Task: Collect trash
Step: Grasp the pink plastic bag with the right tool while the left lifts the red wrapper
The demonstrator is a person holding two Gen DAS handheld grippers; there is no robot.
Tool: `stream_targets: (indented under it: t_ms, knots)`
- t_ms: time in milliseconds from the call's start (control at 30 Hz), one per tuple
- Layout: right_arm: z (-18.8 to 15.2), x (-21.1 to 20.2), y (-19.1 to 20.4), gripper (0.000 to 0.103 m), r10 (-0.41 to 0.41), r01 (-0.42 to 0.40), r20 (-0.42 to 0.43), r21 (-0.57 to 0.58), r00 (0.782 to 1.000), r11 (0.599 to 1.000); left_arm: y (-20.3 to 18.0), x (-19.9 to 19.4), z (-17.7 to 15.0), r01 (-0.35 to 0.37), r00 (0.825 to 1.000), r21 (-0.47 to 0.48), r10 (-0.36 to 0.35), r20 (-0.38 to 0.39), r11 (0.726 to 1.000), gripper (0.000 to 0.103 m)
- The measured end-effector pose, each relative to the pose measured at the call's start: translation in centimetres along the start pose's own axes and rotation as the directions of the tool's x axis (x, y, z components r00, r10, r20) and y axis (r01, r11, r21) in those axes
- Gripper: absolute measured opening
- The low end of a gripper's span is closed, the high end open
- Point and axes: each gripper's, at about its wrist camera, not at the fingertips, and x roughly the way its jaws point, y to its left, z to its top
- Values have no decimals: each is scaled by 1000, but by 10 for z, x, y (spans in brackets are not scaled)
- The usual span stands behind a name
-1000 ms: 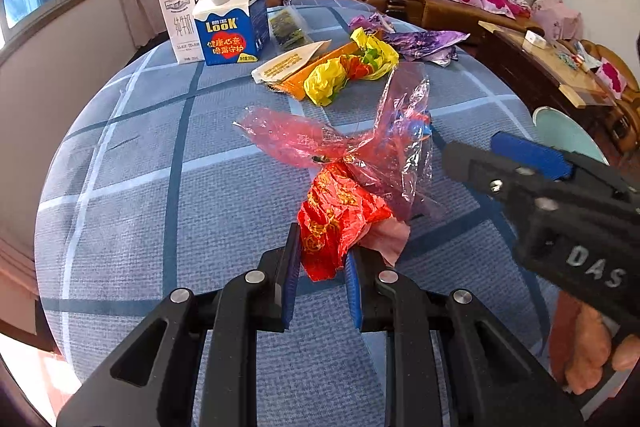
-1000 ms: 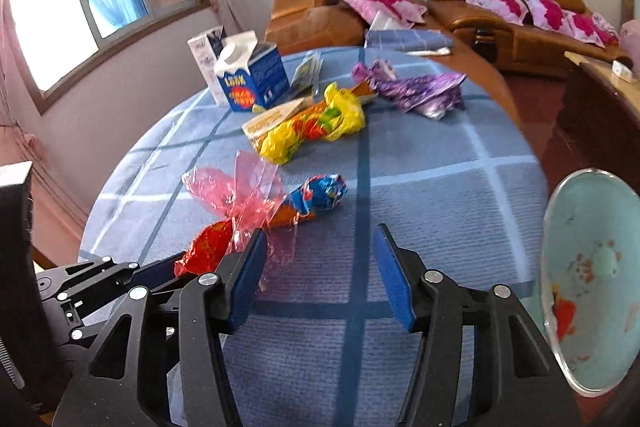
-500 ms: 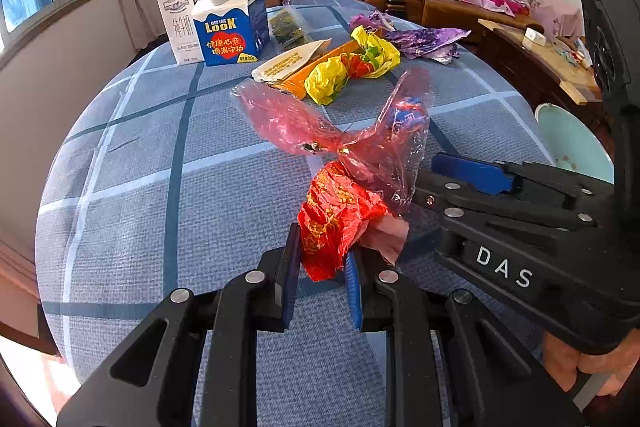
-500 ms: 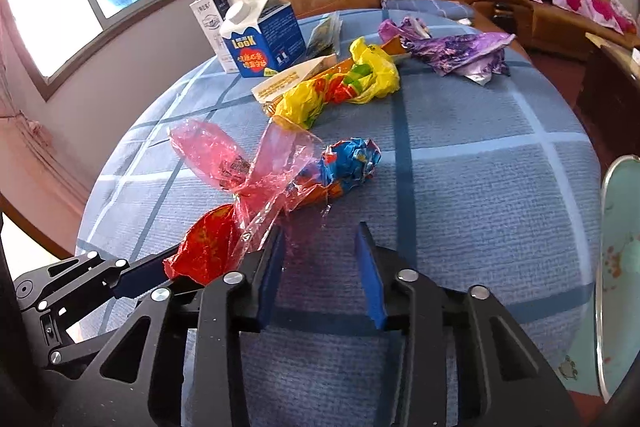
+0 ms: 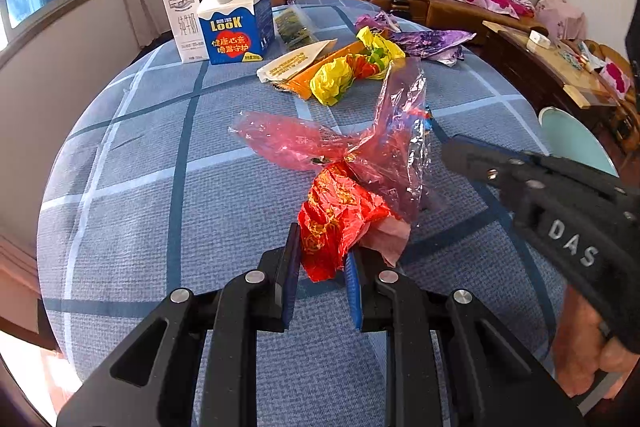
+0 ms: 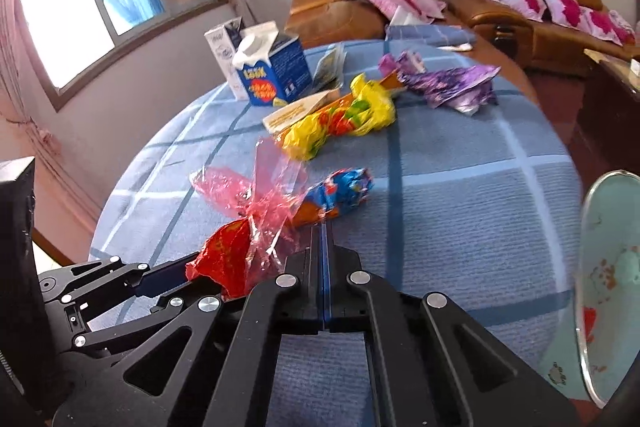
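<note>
Trash bundle (image 5: 340,223): crinkled red foil wrapper knotted into a pink see-through plastic bag (image 5: 360,143), sitting near the front of the round desk (image 5: 120,187), which is wearing a blue woven checked cloth. Left tool (image 5: 322,267) is clamping the red foil end between its blue pads. Right tool (image 6: 324,247) has just been closing; pads are now sitting flush together, and whether any pink film is being pinched between them I can't tell. Just beyond its tips, a blue-orange foil wrapper (image 6: 340,191) is lying against the pink bag.

Further back: yellow crumpled wrapper (image 5: 352,71) over an orange packet, white flat sachet (image 5: 292,63) beside it, purple foil wrapper (image 5: 432,41) behind. Blue LOOK carton (image 5: 234,23) and white milk carton (image 5: 182,15) are standing upright at the far left edge. Pale green plate (image 6: 612,283) is showing off the right rim.

Versus a second ago: right tool went from wide apart to together and is now sitting closer to the bundle; left tool is keeping the same grip.
</note>
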Motion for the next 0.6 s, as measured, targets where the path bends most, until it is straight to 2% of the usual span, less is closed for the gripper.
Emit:
stream_targets:
  t_ms: [133,233,333,367,600]
  knots:
    - [-2,-6,-5,1,-13,13,10,9,1000,1000,-3,-3,0,-14,1000,10,14,5,1000,20]
    - [0,-10,-7,1,25,-26,13,38,1000,999,-2,-3,0,-24,1000,10,24,5,1000,20]
    - [0,-12,-1,2,24,-24,15,6,1000,1000,-1,-3,0,-29,1000,9,28,5,1000,20]
    - [0,-11,0,6,23,-23,10,1,1000,1000,-1,-4,0,-32,999,10,32,8,999,20]
    - [-3,-9,2,9,19,-19,-1,-1,1000,1000,5,-16,5,-130,989,12,129,68,991,20]
